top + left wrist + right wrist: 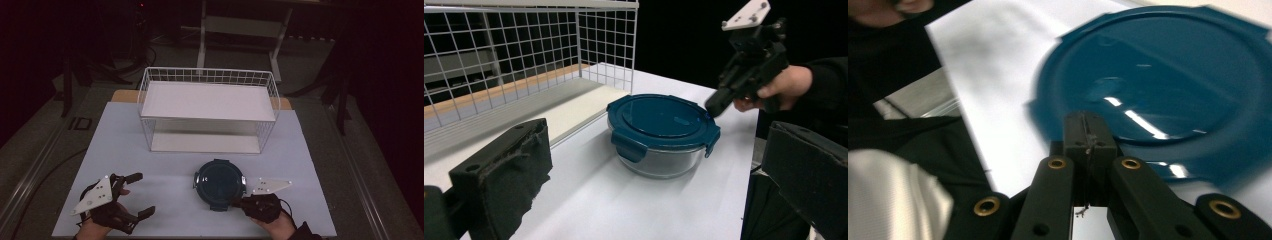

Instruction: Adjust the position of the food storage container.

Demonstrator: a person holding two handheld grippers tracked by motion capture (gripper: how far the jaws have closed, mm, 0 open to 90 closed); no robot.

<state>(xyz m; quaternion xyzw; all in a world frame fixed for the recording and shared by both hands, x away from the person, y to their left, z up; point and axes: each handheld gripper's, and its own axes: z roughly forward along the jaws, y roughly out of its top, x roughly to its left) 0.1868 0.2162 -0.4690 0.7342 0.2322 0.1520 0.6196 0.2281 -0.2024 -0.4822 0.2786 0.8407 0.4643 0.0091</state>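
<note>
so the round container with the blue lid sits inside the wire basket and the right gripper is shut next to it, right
Not quite. The round container stands on the table in front of the wire basket, not inside it, as the high view shows. The rest holds: the right gripper is shut beside it.

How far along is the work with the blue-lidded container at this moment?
Early. Done: nothing visible; the container sits on the table in front of the wire rack, its blue lid on. In hand: the right gripper, jaws shut with nothing between them, has its tip at the lid's rim. The left gripper waits open beside it. Left: whatever handling of the container follows.
</note>
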